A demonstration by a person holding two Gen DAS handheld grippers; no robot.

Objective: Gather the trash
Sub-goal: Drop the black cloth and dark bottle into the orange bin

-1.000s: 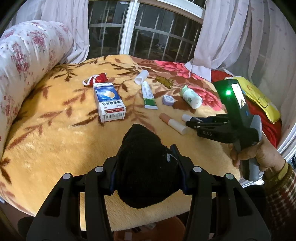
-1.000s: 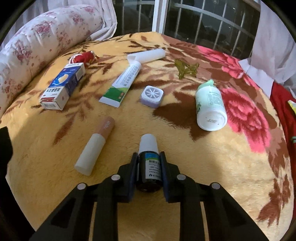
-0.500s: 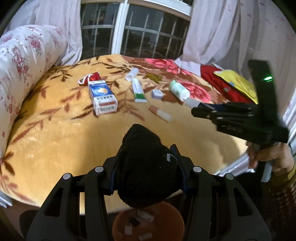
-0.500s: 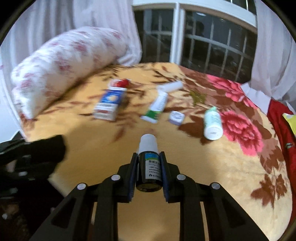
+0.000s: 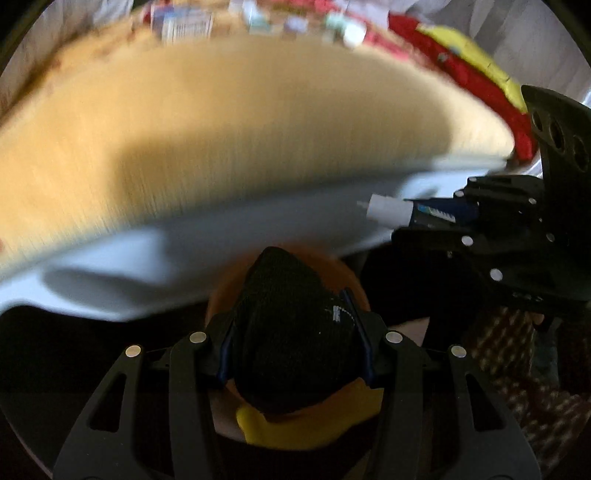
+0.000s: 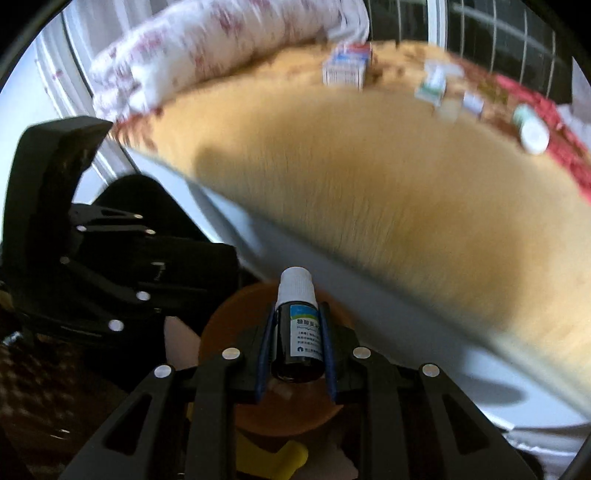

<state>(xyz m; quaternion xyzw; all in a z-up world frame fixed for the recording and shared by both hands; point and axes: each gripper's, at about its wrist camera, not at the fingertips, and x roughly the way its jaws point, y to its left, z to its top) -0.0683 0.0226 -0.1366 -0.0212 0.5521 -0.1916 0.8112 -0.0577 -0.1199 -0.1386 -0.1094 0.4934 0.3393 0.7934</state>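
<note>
Trash in both grips, now carried off the bed [image 5: 258,122] and down over the orange bin [image 6: 236,317] at its near edge. Left: black fabric wad [image 5: 295,332] pinched in the left hand-held gripper [image 5: 295,354], directly above the bin, no longer over the blanket. Right: small dropper bottle [image 6: 300,332] clamped in the right hand-held gripper [image 6: 297,354], hanging over the rim. Probably release next. Remaining items far back on the bed, blurred.

A blurred yellow blanket [image 6: 388,192] covers the bed, with a floral bolster [image 6: 221,48] beside what seems a barred window [image 6: 491,26].
</note>
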